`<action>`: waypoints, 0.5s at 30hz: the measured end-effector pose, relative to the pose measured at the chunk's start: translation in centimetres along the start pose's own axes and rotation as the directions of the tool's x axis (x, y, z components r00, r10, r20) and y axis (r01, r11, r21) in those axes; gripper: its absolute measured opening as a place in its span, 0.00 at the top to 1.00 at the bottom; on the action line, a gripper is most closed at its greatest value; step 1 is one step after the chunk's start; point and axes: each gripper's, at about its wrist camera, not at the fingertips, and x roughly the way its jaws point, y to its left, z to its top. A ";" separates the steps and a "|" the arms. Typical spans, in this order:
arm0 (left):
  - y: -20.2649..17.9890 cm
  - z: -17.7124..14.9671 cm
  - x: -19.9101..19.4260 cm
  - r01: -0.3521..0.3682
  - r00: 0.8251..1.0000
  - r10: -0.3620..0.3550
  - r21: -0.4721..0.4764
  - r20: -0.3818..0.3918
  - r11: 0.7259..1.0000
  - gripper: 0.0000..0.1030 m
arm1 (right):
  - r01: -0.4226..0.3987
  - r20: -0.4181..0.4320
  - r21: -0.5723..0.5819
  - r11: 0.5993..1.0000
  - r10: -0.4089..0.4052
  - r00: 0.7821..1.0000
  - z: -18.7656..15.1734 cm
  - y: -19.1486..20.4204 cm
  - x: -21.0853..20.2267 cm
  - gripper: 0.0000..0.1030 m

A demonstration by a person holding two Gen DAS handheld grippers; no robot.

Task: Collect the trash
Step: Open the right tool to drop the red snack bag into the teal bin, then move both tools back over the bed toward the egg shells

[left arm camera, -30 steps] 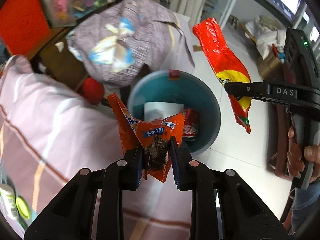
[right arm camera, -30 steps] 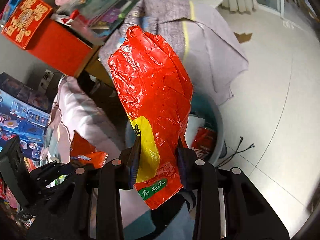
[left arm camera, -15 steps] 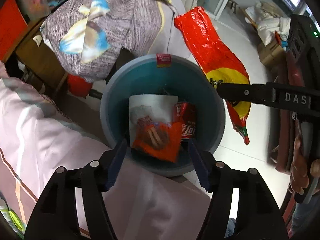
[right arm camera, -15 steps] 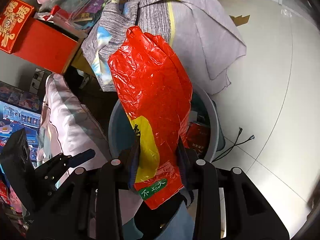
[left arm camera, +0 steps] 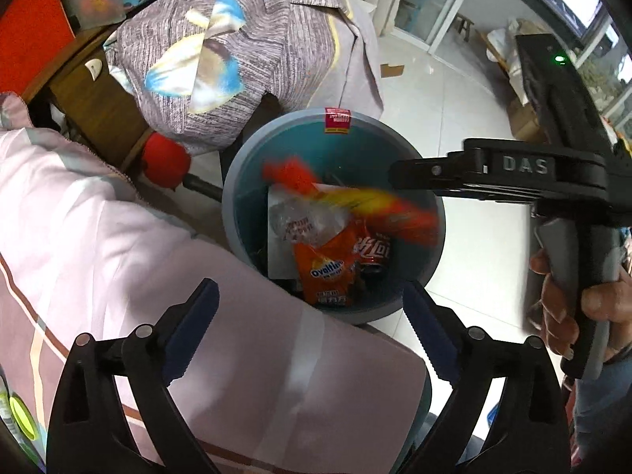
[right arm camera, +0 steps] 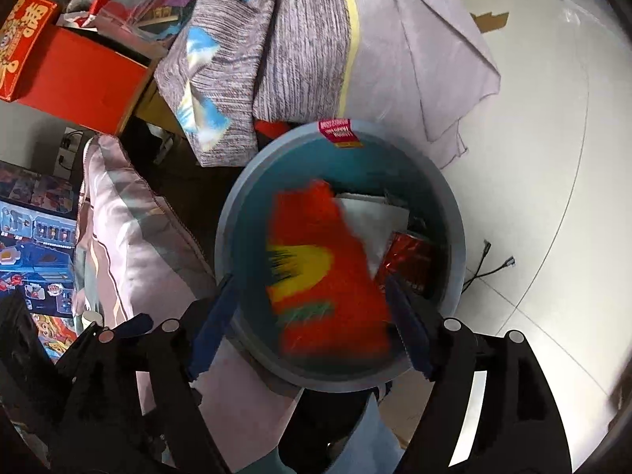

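While both tools' jaws have just been opening, the left tool [left arm camera: 308, 312] and right tool [right arm camera: 312, 316] gape empty above the bin [right arm camera: 237, 213], the red bag [right arm camera: 320, 276] blurred inside it.

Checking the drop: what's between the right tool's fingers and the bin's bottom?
Right wrist view: the red bag, blurred, released, above the bin.

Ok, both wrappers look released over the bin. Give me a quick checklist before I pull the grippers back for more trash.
1. Left gripper empty, jaws just opened wide: ok.
2. Right gripper empty, jaws just opened, nothing pinched: ok.
3. Orange Ovaltine wrapper lying inside the bin: ok.
4. Big red and yellow bag settled in the bin: cannot tell, blurred, apparently mid-fall within the rim.
5. Nothing hanging over the bin's rim: ok.
6. More trash left to collect: cannot tell from these views.
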 end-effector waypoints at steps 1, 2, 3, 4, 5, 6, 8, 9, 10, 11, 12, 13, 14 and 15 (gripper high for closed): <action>0.1 -0.2 0.0 0.000 1.000 0.000 -0.001 0.000 1.000 0.08 | 0.002 -0.002 0.006 1.000 -0.002 1.000 -0.1 -0.1 0.1 0.29; 0.1 -0.3 0.0 0.000 1.000 0.000 -0.003 -0.001 1.000 0.08 | 0.007 -0.003 0.010 1.000 -0.007 1.000 -0.1 -0.2 0.1 0.29; 0.2 -0.4 0.0 0.002 1.000 -0.002 -0.008 -0.003 1.000 0.08 | 0.014 -0.003 0.015 1.000 -0.014 1.000 -0.2 -0.4 0.1 0.29; 0.4 -0.5 0.0 0.005 1.000 -0.005 -0.013 -0.004 1.000 0.08 | 0.019 -0.004 0.020 1.000 -0.018 1.000 -0.2 -0.5 0.1 0.29; 0.5 -0.7 -0.1 0.009 1.000 -0.009 -0.019 -0.005 1.000 0.08 | 0.024 -0.004 0.027 0.999 -0.023 1.000 -0.3 -0.6 0.0 0.28; 0.6 -0.8 -0.1 0.011 1.000 -0.011 -0.023 -0.004 1.000 0.08 | 0.029 -0.004 0.029 0.999 -0.028 1.000 -0.3 -0.7 0.0 0.28; 0.8 -1.0 -0.4 0.013 1.000 -0.013 -0.032 -0.001 0.999 0.08 | 0.037 -0.005 0.033 0.999 -0.037 0.999 -0.4 -0.7 -0.1 0.27; 1.0 -1.1 -0.4 0.014 1.000 -0.014 -0.036 0.000 0.999 0.08 | 0.039 -0.007 0.036 0.999 -0.039 0.999 -0.5 -0.6 -0.2 0.25; 1.0 -1.1 -0.6 0.015 1.000 -0.015 -0.041 0.002 0.999 0.08 | 0.042 -0.007 0.037 0.998 -0.041 0.999 -0.6 -0.5 -0.2 0.25; 1.1 -1.2 -0.7 0.016 1.000 -0.016 -0.045 0.005 0.999 0.08 | 0.044 -0.008 0.036 0.998 -0.044 0.999 -0.6 -0.5 -0.2 0.25; 1.2 -1.4 -0.9 0.018 1.000 -0.018 -0.051 0.009 0.999 0.08 | 0.047 -0.009 0.032 0.998 -0.046 0.999 -0.8 -0.2 -0.3 0.25; 1.3 -1.5 -1.1 0.020 1.000 -0.020 -0.056 0.012 0.998 0.08 | 0.048 -0.011 0.029 0.998 -0.048 0.999 -0.9 0.0 -0.3 0.25; 1.4 -1.6 -1.3 0.022 1.000 -0.021 -0.060 0.015 0.998 0.08 | 0.050 -0.014 0.026 0.998 -0.050 0.999 -1.0 0.2 -0.4 0.25; 1.5 -1.7 -1.6 0.022 1.000 -0.021 -0.064 0.019 0.998 0.08 | 0.051 -0.017 0.023 0.998 -0.050 0.999 -1.2 0.4 -0.4 0.25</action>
